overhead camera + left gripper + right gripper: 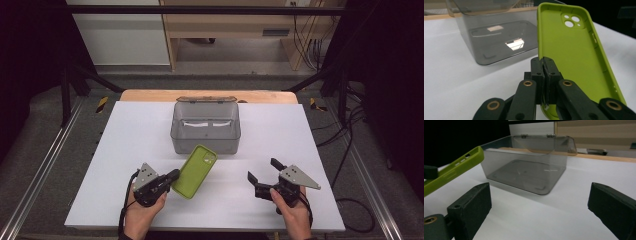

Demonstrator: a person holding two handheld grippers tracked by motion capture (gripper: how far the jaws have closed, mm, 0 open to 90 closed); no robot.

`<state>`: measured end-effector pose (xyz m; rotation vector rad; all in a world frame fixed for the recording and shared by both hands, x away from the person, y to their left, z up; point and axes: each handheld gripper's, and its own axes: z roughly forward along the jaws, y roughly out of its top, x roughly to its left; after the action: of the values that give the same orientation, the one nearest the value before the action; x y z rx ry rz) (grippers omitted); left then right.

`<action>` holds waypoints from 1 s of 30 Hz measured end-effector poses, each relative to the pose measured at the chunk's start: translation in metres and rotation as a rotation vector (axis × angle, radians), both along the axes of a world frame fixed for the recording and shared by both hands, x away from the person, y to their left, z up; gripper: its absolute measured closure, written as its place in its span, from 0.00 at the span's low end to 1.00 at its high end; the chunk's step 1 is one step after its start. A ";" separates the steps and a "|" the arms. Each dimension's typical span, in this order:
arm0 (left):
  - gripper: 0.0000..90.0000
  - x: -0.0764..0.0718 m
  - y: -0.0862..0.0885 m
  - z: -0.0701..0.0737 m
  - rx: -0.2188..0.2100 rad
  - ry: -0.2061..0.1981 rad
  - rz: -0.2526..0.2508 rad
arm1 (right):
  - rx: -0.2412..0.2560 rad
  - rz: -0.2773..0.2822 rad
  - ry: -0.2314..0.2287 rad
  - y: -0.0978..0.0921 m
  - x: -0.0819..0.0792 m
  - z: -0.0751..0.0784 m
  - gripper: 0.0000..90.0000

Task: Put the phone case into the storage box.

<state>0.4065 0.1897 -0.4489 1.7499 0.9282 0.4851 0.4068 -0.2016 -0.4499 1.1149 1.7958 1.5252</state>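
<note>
Left tongs [173, 175] pinch green phone case [195, 170] — tilted, raised.

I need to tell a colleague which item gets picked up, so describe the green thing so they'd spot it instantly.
On the white table, just in front of the smoky clear box, the left gripper pinches an empty phone case. It is the sole lime-green thing, with camera cutouts.

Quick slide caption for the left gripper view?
Left gripper clamps the green phone case by its edge, beside the open grey box.
</note>
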 end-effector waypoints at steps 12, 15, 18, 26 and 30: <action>0.98 0.000 0.009 0.001 -0.039 -0.038 0.077 | 0.087 0.048 -0.012 0.018 0.003 0.006 0.06; 0.98 0.000 0.007 0.001 -0.029 -0.046 0.079 | 0.098 0.073 0.005 0.023 0.004 0.004 0.06; 0.98 0.002 0.009 -0.001 -0.067 -0.025 0.090 | 0.139 0.070 0.022 0.027 0.005 0.004 0.05; 0.98 0.000 0.011 -0.001 -0.073 -0.039 0.122 | 0.156 0.108 0.034 0.041 0.006 0.008 0.05; 0.98 -0.001 0.013 -0.001 -0.082 -0.051 0.146 | 0.216 0.129 0.045 0.052 0.004 0.011 0.05</action>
<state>0.4053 0.2030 -0.4503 1.5958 1.0294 0.5752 0.4106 -0.1499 -0.4385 1.1602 1.7947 1.8196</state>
